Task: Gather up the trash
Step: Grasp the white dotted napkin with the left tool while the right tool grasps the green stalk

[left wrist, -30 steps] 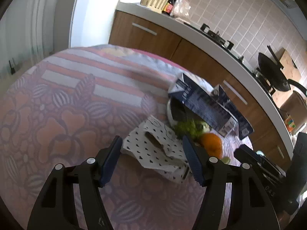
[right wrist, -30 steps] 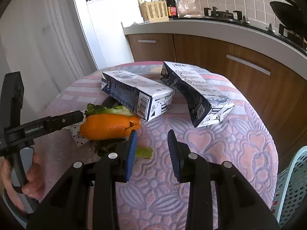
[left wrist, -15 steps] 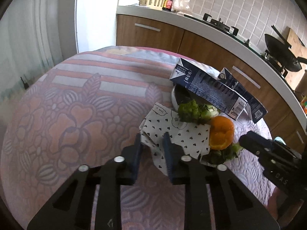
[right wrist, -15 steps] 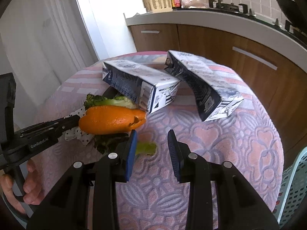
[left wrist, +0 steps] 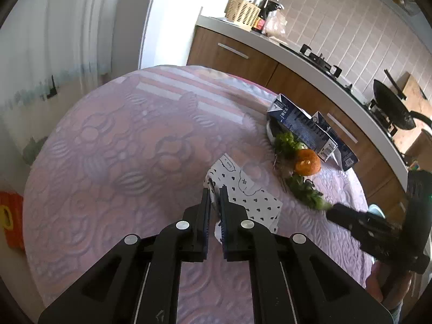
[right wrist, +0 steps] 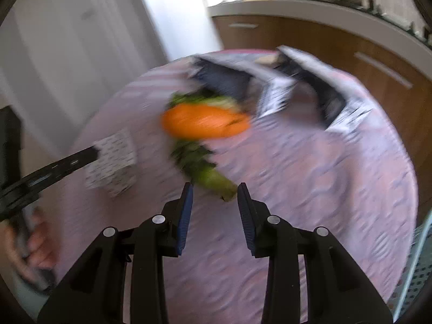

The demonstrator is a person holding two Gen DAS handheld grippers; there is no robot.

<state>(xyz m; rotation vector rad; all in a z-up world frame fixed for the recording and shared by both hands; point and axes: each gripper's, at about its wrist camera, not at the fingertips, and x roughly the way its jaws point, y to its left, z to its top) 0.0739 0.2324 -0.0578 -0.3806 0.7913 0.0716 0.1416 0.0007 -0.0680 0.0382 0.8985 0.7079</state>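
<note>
left gripper (left wrist: 214,193): jaws pinched on one heart-printed paper wrapper (left wrist: 244,198) lying on the table (left wrist: 108,148). right gripper (right wrist: 215,189): jaws spread before one green stalk (right wrist: 213,179). beyond are seen one orange peel (right wrist: 203,121) and two cartons (right wrist: 270,89).

No readable txt anywhere. Nearer milk carton (left wrist: 302,127), just behind the orange peel (left wrist: 307,162), has white lettering + a barcode at its end, both too small to read. Right wrist view too blurred.

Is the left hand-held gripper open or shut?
Shut: the left hand-held gripper pinches an edge of the heart-print paper, fingers nearly together.
</note>
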